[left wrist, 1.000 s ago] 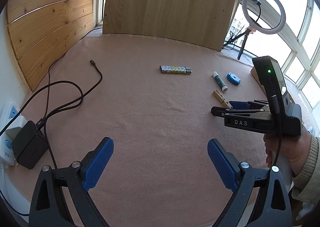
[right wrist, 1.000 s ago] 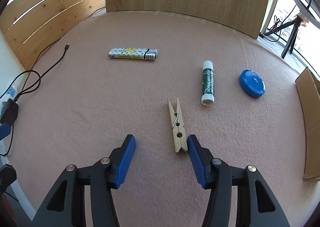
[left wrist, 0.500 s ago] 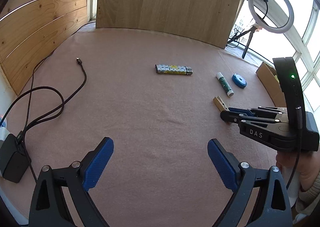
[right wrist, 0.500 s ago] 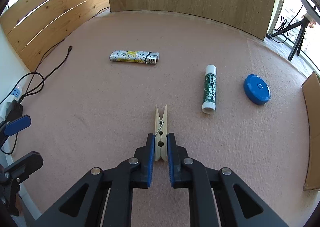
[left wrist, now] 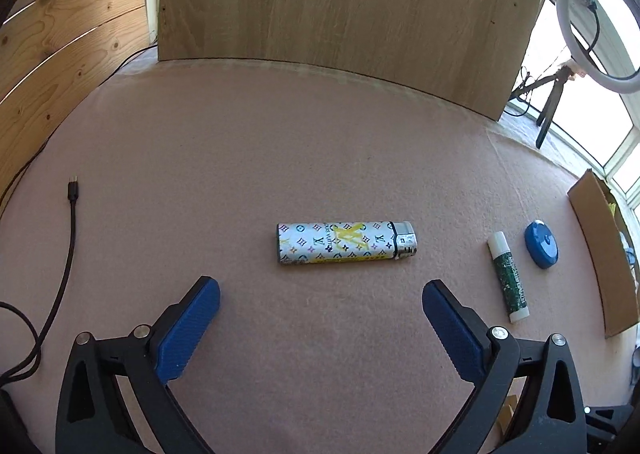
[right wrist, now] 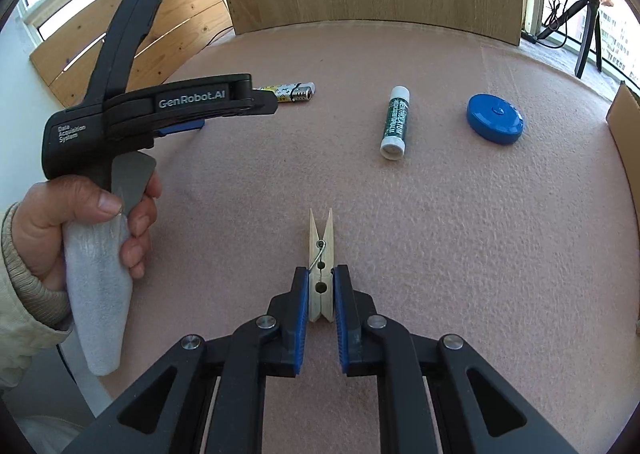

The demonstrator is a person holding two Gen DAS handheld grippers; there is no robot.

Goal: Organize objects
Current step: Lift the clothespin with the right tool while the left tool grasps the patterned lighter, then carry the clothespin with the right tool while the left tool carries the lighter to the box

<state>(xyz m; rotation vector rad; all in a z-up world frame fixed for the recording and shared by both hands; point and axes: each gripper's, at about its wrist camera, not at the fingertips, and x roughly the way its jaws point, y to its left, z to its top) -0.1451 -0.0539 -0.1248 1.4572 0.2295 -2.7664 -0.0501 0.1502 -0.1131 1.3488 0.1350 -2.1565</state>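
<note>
Down on the pink felt-like table cover (right wrist: 440, 234), the right gripper (right wrist: 321, 294) has its blue-padded jaws drawn in tight on the near end of a pale wooden clothespin with a wire spring (right wrist: 321, 250), pads pressing both flat sides while the pin's forked tip points away toward the far edge. Beyond it, well apart, lies a white-capped glue stick with a green label (right wrist: 395, 121), and to the right of that a round blue plastic disc (right wrist: 495, 118). Farther left, a slim lighter wrapped in a white, yellow-patterned print (right wrist: 296, 91) lies crosswise, its near end hidden behind the left gripper (left wrist: 320, 296), a black pistol-shaped tool held by a hand (right wrist: 92, 221) around a white foam-wrapped handle. From the left wrist view that left gripper's jaws are opening, spread as wide as they go, with nothing between the blue pads (left wrist: 188, 330); the lighter sits just past the fingertips, roughly centred in the gap, metal head to the right. A black cable with a small plug (left wrist: 72, 221) trails along the left side of the cover, a brown cardboard box (left wrist: 600, 254) stands at the right edge beside the blue disc, and a white ring light on a small black tripod (left wrist: 592, 25) stands by the window past the upright wooden board (left wrist: 340, 5).
</note>
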